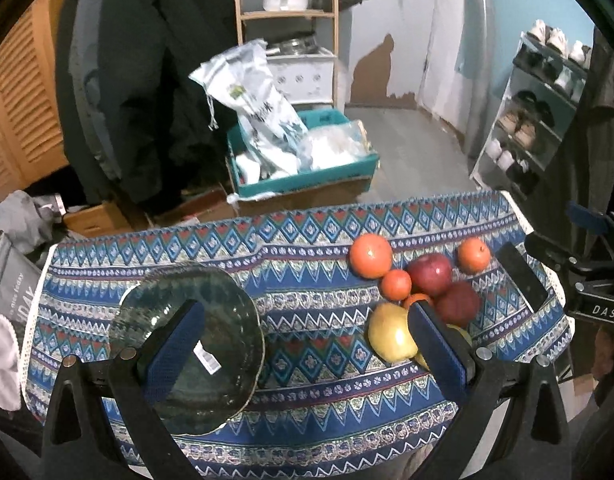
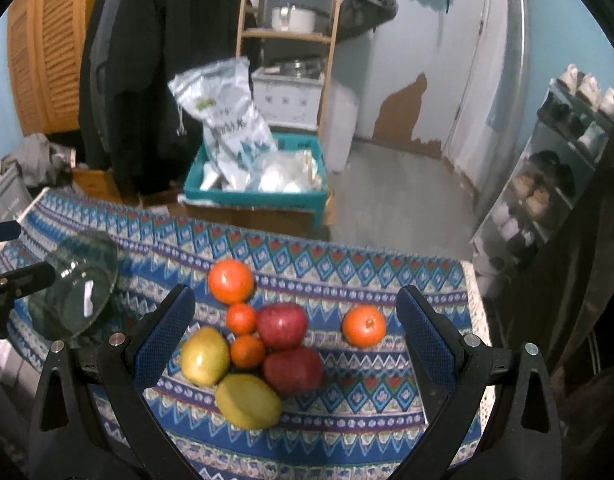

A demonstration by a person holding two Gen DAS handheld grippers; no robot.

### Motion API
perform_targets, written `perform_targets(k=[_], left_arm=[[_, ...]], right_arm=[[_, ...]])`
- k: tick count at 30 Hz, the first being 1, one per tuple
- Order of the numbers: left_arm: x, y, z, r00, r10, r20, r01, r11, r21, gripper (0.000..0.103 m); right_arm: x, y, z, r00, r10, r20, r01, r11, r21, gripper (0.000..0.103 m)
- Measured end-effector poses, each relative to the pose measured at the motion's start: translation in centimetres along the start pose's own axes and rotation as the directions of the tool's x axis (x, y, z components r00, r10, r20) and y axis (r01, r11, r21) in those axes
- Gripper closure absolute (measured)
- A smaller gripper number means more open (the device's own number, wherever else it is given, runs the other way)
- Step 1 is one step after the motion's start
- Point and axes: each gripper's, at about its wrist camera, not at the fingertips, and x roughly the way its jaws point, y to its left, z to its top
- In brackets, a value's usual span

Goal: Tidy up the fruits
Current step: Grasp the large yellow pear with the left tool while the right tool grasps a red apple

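A patterned blue tablecloth (image 2: pixel 347 432) covers the table, and its far edge runs across the middle of both views, with grey floor (image 2: pixel 407 192) beyond it. The right edge of the cloth, trimmed in white, shows past the right gripper's outer finger.

The left gripper (image 1: pixel 307 332) hovers over the left half of the table with its jaws spread wide and nothing between the pads. One finger sits over the green glass bowl (image 1: pixel 227 312), which rests on the cloth near the table's left edge; whether the finger touches the bowl cannot be told. The other finger overlaps the fruit cluster in the left wrist view.

The right gripper (image 2: pixel 297 316) is likewise spread wide and holds nothing, framing the fruit from above. Between its fingers lie a large orange (image 2: pixel 230 281), a small tangerine (image 2: pixel 241 318) just below it, a second tangerine (image 2: pixel 248 351), two red apples (image 2: pixel 282 325) (image 2: pixel 293 370) touching one another, a yellow-green pear (image 2: pixel 205 356) at the left of the cluster and a yellow mango (image 2: pixel 248 406) nearest the camera. These seven sit packed together, most touching a neighbour. A lone orange (image 2: pixel 364 325) lies apart to the right, nearer the cloth's right edge, with bare cloth around it.

A strip of open cloth separates the bowl from the fruit cluster. More bare cloth lies between the large orange and the table's far edge.

Past the table stand a teal crate (image 2: pixel 259 200) of bags, a wooden shelf (image 2: pixel 287 36) and a shoe rack (image 2: pixel 547 184) on the right.
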Motion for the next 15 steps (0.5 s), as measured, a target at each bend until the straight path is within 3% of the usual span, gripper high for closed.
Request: perform_targets(k=[15], left_arm=[[6.5,-2.9,-1.1,0.993,0.002,-0.121,0.002,0.999,0.04,0.001]], right_arm=[[6.7,-0.9,-3.1,0.977,0.039,-0.211,-0.037,0.999,0.014,0.004]])
